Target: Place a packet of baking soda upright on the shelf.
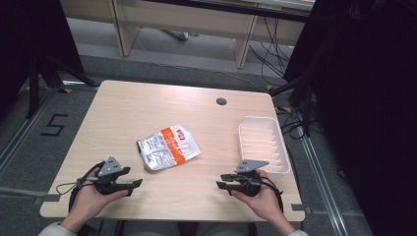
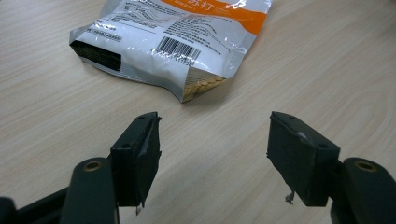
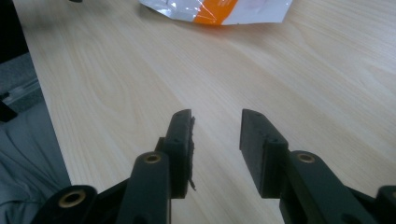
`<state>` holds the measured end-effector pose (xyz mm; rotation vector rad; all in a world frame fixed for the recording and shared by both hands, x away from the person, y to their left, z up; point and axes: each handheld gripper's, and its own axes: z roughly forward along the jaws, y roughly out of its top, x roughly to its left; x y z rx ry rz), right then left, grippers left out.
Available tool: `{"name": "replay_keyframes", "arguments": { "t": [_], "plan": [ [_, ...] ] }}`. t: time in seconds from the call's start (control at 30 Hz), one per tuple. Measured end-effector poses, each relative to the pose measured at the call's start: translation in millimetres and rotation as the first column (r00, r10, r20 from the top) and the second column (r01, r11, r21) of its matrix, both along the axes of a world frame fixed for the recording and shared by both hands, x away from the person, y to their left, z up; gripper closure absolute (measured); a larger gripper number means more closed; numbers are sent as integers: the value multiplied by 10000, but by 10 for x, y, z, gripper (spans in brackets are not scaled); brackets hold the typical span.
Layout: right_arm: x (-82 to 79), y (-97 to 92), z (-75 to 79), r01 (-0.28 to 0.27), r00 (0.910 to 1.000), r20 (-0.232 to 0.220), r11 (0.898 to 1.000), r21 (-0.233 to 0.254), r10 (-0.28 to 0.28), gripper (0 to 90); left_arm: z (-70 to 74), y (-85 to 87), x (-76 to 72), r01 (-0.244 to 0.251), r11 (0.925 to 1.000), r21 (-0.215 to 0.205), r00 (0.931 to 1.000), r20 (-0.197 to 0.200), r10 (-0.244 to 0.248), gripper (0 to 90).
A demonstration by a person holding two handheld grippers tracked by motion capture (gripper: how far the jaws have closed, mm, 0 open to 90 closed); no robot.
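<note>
A silver and orange snack bag (image 1: 168, 146) lies flat in the middle of the wooden table (image 1: 147, 105). My left gripper (image 1: 136, 185) rests near the front left edge, pointing right, its jaws wide open and empty. In the left gripper view (image 2: 215, 126) the bag (image 2: 173, 37) lies a short way ahead, barcode side up. My right gripper (image 1: 219, 185) sits near the front right edge and points left. Its jaws stand partly open over bare wood (image 3: 216, 116), and the bag's edge (image 3: 219, 9) shows far ahead.
A white ribbed plastic tray (image 1: 263, 142) stands empty at the table's right edge, just beyond my right hand. A round cable hole (image 1: 221, 102) sits at the back of the table. Dark curtains and cables surround the table.
</note>
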<state>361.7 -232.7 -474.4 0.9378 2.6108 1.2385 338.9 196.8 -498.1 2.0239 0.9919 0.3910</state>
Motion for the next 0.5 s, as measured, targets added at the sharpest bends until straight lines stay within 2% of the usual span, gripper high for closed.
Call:
{"name": "replay_keyframes", "arguments": {
  "t": [0.03, 0.07, 0.1, 0.17, 0.2, 0.23, 0.27, 0.3, 0.33, 0.37, 0.4, 0.43, 0.47, 0.5],
  "plan": [
    [30, 4, 1, -41, 10000, 28, 9999, -94, 41, 654, -13, -16, 3, -150, 9995, -281, 9999, 16, 151, 339],
    [21, 29, 1, 151, 9996, -239, 9999, 37, -150, 654, -8, -2, 6, -133, 9999, -51, 9998, -114, 132, 340],
    [47, 29, 2, 99, 9998, -184, 9999, 38, -98, 649, -7, 1, 10, -101, 9999, 8, 9999, -108, 101, 341],
    [77, 35, 20, 211, 9993, -318, 9998, 48, -209, 638, -19, -16, 22, -198, 9997, -131, 9997, -117, 196, 343],
    [125, 42, 22, 187, 9997, -129, 9997, 146, -185, 627, -24, -22, 34, -179, 9997, -174, 9998, -22, 179, 344],
    [146, 54, 46, 310, 9991, -279, 9995, 91, -307, 617, -24, -21, 44, -139, 9998, -128, 9999, -56, 138, 346],
    [175, 73, 61, 426, 9989, -215, 9990, 147, -423, 614, -15, -5, 54, -12, 9999, 144, 9999, -102, 14, 350],
    [210, 92, 80, 503, 9984, -248, 9986, 150, -500, 612, -24, -19, 57, -161, 9999, -38, 9998, -132, 161, 354],
    [232, 114, 96, 614, 9974, -384, 9979, 225, -605, 610, -16, -10, 73, -53, 9999, 115, 9999, -86, 54, 358],
    [278, 162, 105, 783, 9961, -443, 9962, 391, -766, 607, -13, -9, 84, -8, 10000, 81, 9999, -119, 9, 363],
    [322, 195, 134, 848, 9948, -597, 9956, 405, -823, 601, -32, -42, 89, -284, 9989, -379, 9996, -28, 283, 366],
    [378, 217, 156, 874, 9948, -546, 9956, 337, -855, 596, -23, -26, 96, -195, 9997, -178, 9997, -131, 193, 370],
    [428, 255, 172, 893, 9943, -614, 9951, 421, -866, 595, -23, -19, 110, -73, 9999, -145, 9999, -71, 72, 373],
    [474, 292, 189, 989, 9938, -558, 9942, 411, -966, 594, -34, -49, 118, -259, 9984, -512, 9996, -147, 252, 381]
  ]
}}
